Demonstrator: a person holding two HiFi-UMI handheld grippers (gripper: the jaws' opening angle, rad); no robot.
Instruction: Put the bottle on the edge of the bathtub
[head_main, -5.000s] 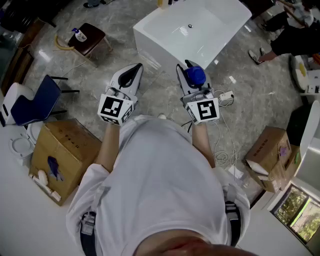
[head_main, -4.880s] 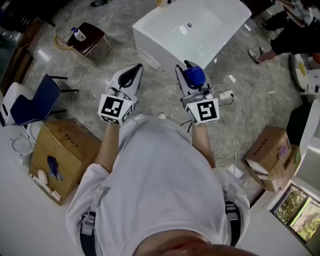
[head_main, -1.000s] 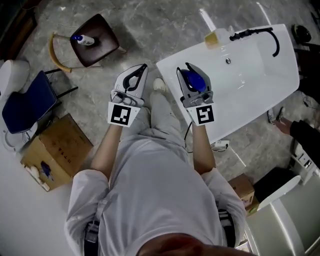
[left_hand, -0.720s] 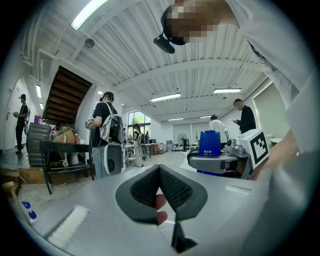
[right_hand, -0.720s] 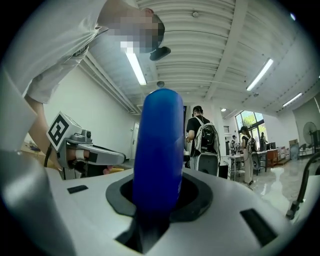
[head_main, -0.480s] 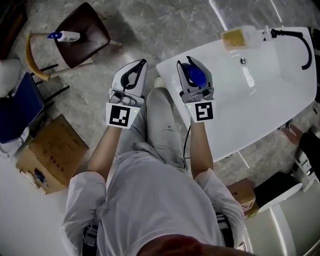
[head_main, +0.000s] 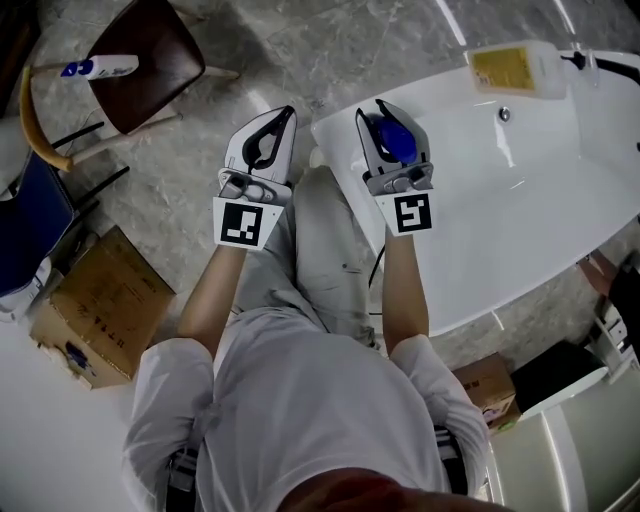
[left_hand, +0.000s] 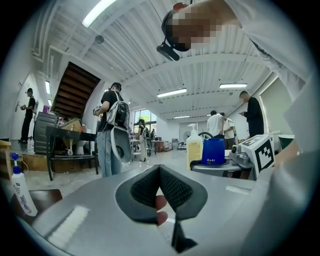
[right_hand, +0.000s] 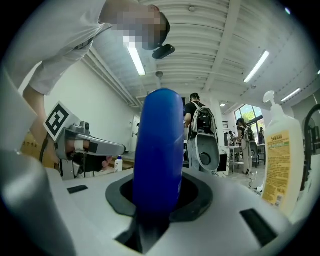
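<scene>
I'm holding both forearms stretched forward, side by side. My right gripper (head_main: 384, 112) is clamping the blue bottle (head_main: 394, 143) over the end of the white bathtub (head_main: 520, 210), near its rim. My left gripper (head_main: 280, 120) is hovering pinched together and empty over the floor (head_main: 190, 160) just beside the tub.

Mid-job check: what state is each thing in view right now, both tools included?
right tool: shut on the blue bottle
blue bottle: gripped, not yet set on the tub's edge
left tool: shut, nothing in it
bathtub: no water visible
pump bottle: upright at the tub's far end
small white bottle: upright on the brown chair
</scene>
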